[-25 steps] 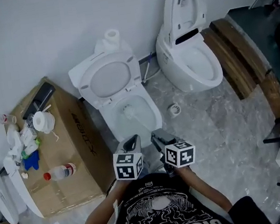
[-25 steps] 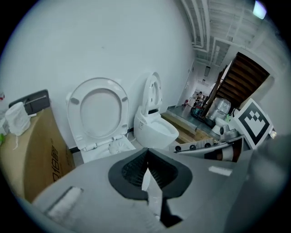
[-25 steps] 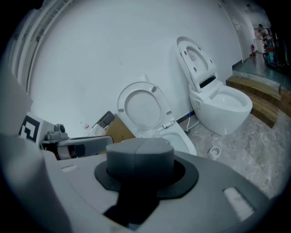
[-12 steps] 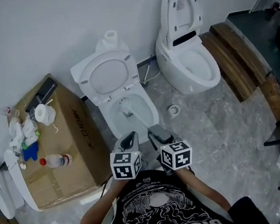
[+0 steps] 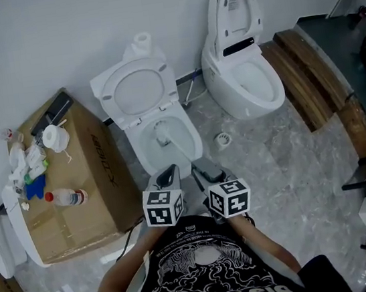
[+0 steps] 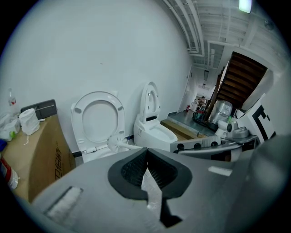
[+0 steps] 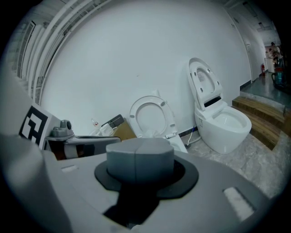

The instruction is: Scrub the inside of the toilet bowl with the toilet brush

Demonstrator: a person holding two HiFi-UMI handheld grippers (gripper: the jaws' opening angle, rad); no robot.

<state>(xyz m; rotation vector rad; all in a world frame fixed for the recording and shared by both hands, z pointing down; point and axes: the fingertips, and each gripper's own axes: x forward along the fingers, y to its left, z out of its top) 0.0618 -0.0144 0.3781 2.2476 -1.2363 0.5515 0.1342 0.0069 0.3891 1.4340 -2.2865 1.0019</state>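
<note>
Bristles of the brush [image 5: 163,136] are resting inside the toilet bowl [image 5: 198,144], the right tool [image 5: 199,168] clamping its handle. The left tool [image 5: 169,174] is hovering alongside, closed, empty.

We hold both grippers side by side, near our chest, tips pointing to the far side. The left gripper [image 5: 167,176] has its jaws pressed together on nothing. The right gripper [image 5: 200,168], just beside it, is clamped on the toilet brush [image 5: 166,139] handle. Our left forearm [image 5: 130,272] and right forearm [image 5: 268,248] angle inward, elbows out.
</note>
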